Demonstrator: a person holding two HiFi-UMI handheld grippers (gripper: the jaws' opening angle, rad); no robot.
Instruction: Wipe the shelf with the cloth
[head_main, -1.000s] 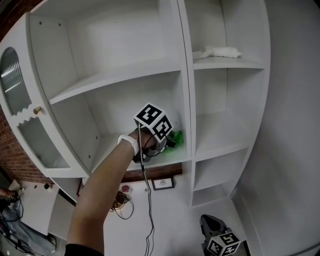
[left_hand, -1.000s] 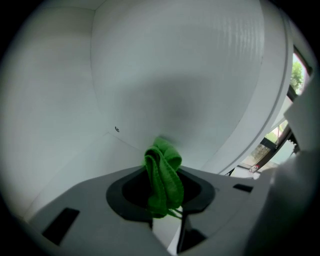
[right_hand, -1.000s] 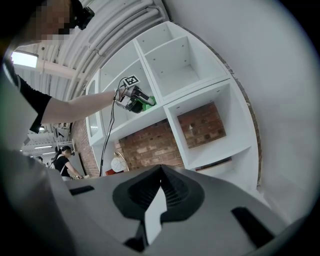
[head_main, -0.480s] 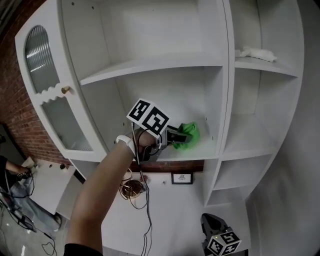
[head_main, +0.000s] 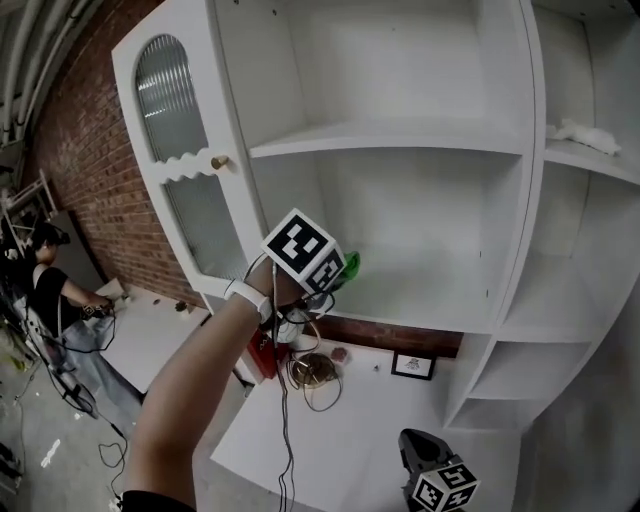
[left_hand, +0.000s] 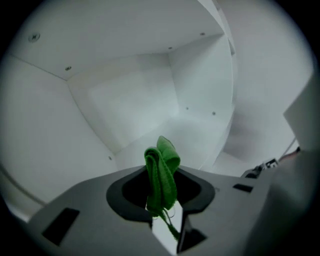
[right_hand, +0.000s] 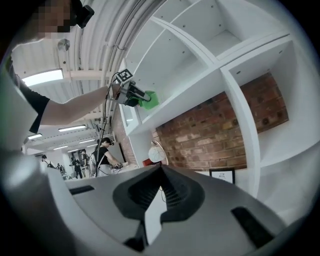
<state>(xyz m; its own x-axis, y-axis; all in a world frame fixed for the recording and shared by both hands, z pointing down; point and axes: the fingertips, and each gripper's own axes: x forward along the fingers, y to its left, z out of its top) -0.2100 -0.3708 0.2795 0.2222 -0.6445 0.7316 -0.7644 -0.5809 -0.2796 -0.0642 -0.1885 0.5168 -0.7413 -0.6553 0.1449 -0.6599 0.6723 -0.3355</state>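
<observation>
Cloth (head_main: 351, 265) of bright green sticks out of the left gripper (head_main: 336, 277) in the head view. It is held up at the front left corner of the shelf (head_main: 430, 302) with the arm (head_main: 200, 380) stretched out, most likely so it can be rubbed along the board. The shelf is white, bare and smooth, so the cloth should slide easily. A door (head_main: 185, 150) with ribbed glass stands open to the left, out of the way. The right gripper (head_main: 425, 458) hangs low over a white counter (head_main: 350, 440) and looks idle. A white rag (head_main: 588, 134) lies on a higher shelf at the far right. In the left gripper view the jaws are pinched tight on the cloth, which is folded and stands up between them. The white box of the shelf lies ahead, and I cannot tell if the cloth touches the board. In the right gripper view the jaws are together with nothing in them, and they look up from below. There the cloth shows just over the shelf's front edge. A brick wall (right_hand: 210, 130) runs under the shelf, and a person (right_hand: 102, 155) works far off in a big room.
</observation>
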